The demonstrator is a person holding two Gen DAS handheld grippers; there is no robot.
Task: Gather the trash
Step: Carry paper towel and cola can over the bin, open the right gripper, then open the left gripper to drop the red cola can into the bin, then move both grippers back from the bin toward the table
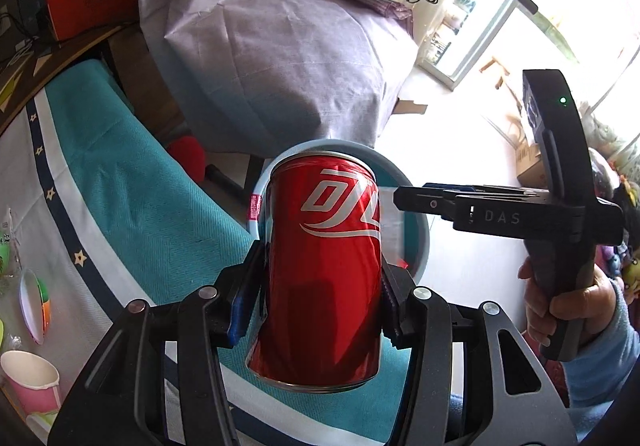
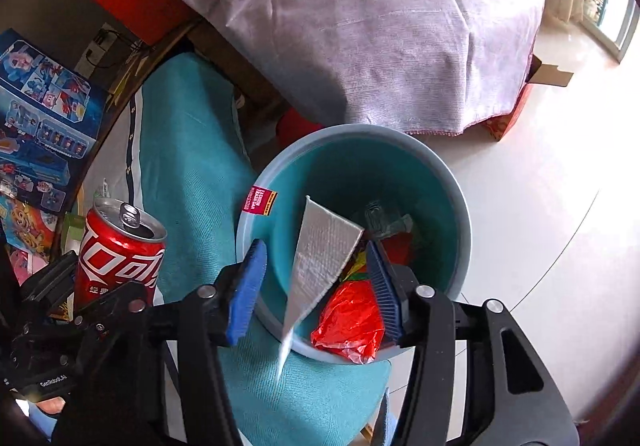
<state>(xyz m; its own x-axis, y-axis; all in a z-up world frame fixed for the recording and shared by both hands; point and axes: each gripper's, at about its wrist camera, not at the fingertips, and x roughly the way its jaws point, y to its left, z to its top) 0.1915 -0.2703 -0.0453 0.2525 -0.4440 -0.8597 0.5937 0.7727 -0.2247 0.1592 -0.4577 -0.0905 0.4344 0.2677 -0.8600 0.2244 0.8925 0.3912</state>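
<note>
Red can clamped in left gripper; right gripper apart, silver wrapper seemingly released into bin at twelve o'clock. Can to be dropped next.

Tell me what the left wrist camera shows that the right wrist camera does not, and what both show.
Only the left wrist view shows the pink paper cup on the table, the hand holding the right gripper, and the can's bottom rim.

Only the right wrist view shows the inside of the bin: a silver wrapper falling in between the open blue pads, a red wrapper, and the can's open top.

Both show the red can clamped in the left gripper, the blue bin, the teal cloth and the purple cover.
</note>
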